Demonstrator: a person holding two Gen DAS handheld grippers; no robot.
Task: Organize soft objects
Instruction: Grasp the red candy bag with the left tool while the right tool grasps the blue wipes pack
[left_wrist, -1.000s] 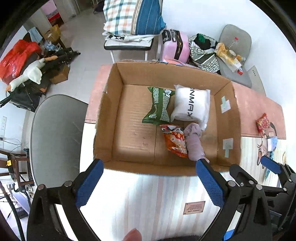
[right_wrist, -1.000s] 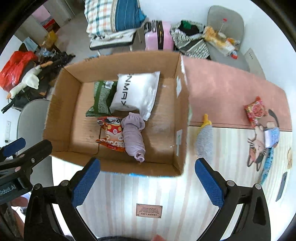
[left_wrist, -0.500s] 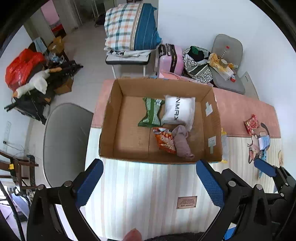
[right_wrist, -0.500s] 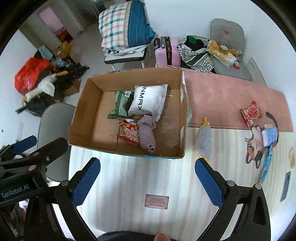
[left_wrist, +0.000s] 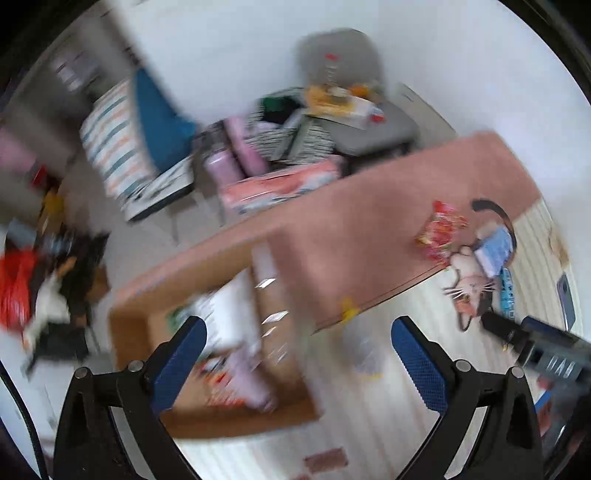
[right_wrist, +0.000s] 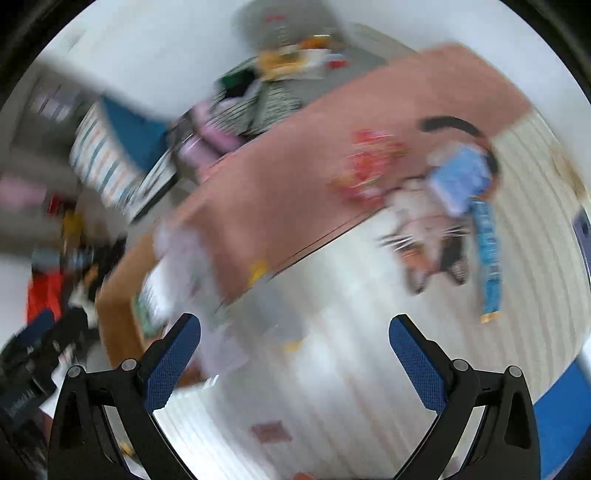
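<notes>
Right wrist view, badly blurred, showed the right tongs (right_wrist: 294, 350) spread wide and empty over the striped tabletop (right_wrist: 351, 369). Ahead and to their right lay the red snack packet (right_wrist: 371, 166) on the pink mat (right_wrist: 295, 177), with the blue pack (right_wrist: 461, 177) just beside it, long axis unclear. Left tongs (left_wrist: 298, 350) were likewise released, empty, nearer the cardboard box (left_wrist: 140, 314) holding sorted items. Judging by position, the right hand was nearer; nothing obviously blocked it.
</notes>
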